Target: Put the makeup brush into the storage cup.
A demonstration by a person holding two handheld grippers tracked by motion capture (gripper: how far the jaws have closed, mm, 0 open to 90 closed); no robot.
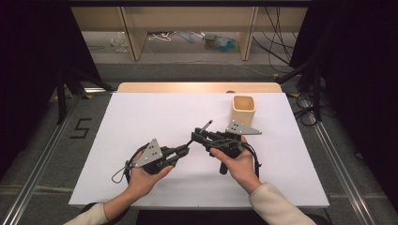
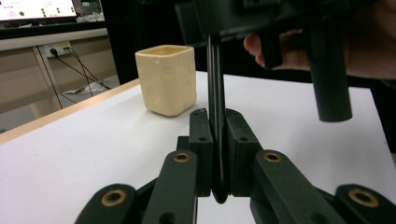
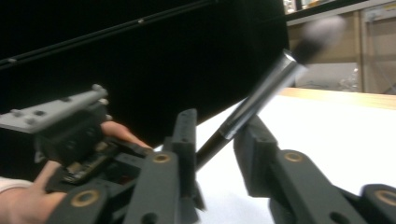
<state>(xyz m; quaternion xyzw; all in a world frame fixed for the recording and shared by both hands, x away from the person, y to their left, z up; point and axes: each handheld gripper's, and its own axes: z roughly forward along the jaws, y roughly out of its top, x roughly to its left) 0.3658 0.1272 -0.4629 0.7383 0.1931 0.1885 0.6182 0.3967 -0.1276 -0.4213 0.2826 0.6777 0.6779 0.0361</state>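
Tabletop [image 1: 141, 117], white sheet: beige cup [image 1: 243, 108] is standing empty near the far right corner. Left gripper [image 1: 185, 149] fingers are clamping the dark handle end of the makeup brush [image 1: 202, 129], above mid-tabletop. Right gripper [image 1: 197, 137] fingers are narrow around the shaft near the metal ferrule; pad contact cannot be told. Judgement: handover underway; carrying and dropping into the cup remain. Path looks unobstructed.

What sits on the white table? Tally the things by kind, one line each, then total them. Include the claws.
Brush: 1
Cream cup: 1
Claws: 2, the left claw and the right claw
Total: 4
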